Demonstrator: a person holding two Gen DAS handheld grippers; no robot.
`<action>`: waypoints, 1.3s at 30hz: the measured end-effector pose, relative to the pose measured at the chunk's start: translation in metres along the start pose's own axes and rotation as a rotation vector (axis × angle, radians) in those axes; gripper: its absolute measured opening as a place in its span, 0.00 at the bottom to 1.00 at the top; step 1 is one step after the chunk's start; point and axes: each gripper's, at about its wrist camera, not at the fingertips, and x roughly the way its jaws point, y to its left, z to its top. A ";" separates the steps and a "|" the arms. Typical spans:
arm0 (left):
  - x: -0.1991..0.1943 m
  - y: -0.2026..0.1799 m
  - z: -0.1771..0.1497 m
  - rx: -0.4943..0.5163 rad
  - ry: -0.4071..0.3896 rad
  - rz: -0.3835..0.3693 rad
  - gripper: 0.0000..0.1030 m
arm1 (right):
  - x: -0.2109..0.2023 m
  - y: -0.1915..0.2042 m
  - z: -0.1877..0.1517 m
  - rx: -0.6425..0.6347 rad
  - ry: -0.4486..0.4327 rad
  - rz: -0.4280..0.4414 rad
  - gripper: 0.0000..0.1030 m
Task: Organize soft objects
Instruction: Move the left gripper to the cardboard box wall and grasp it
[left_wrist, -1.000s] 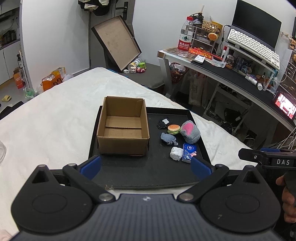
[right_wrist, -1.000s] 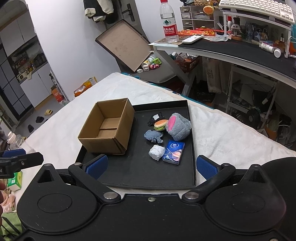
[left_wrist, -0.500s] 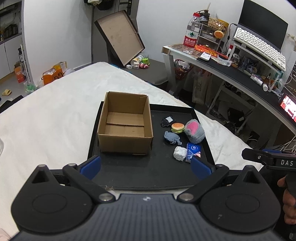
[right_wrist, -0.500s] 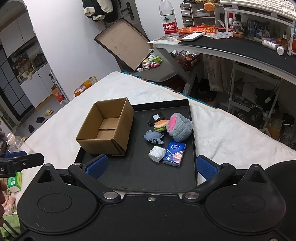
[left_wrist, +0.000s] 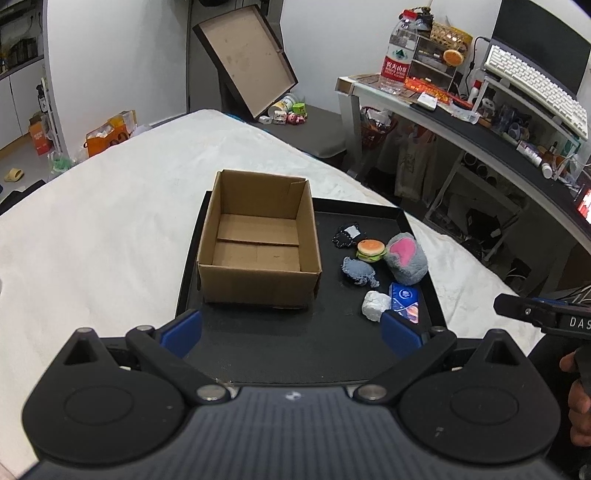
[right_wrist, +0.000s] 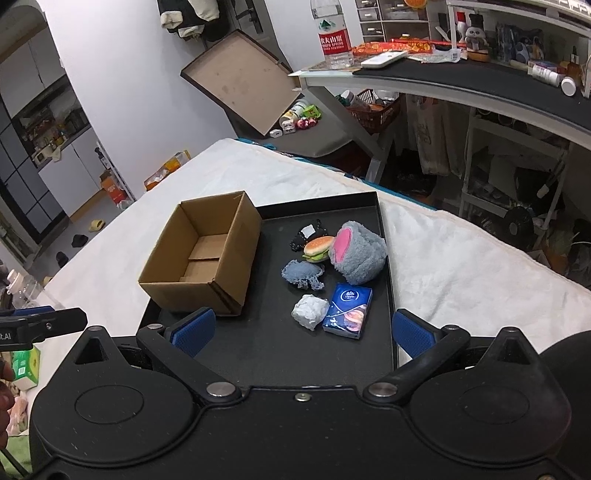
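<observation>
Six soft items beside the open brown cardboard box (right_wrist: 201, 258) (black tray (right_wrist: 280, 354)); both grippers, left gripper (left_wrist: 291, 334) and right gripper (right_wrist: 301, 328), spread wide, empty.

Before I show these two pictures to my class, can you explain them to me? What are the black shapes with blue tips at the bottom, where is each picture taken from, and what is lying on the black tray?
No robot arm is at work here: a person holds a two-finger gripper in each hand, and each one carries a wide-angle camera looking forward along its fingers. One picture comes from the left gripper, the other from the right gripper. The blue tips are finger pads. Both grippers are open and hold nothing.

On a white blanket lies a black tray. On it stands an open, empty cardboard box. Beside the box lie the soft things: a grey and pink plush toy, a toy hamburger, a blue-grey knitted piece, a small black item with a white label, a crumpled white wad and a blue tissue pack.
</observation>
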 end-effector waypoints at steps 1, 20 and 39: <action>0.003 0.001 0.001 0.001 0.005 0.002 0.99 | 0.002 0.000 0.000 0.003 -0.002 -0.005 1.00; 0.048 0.014 0.018 -0.020 0.056 0.039 0.97 | 0.041 -0.014 0.017 0.028 0.001 0.005 1.00; 0.089 0.042 0.052 -0.060 0.088 0.046 0.80 | 0.092 -0.034 0.049 0.097 0.036 -0.010 1.00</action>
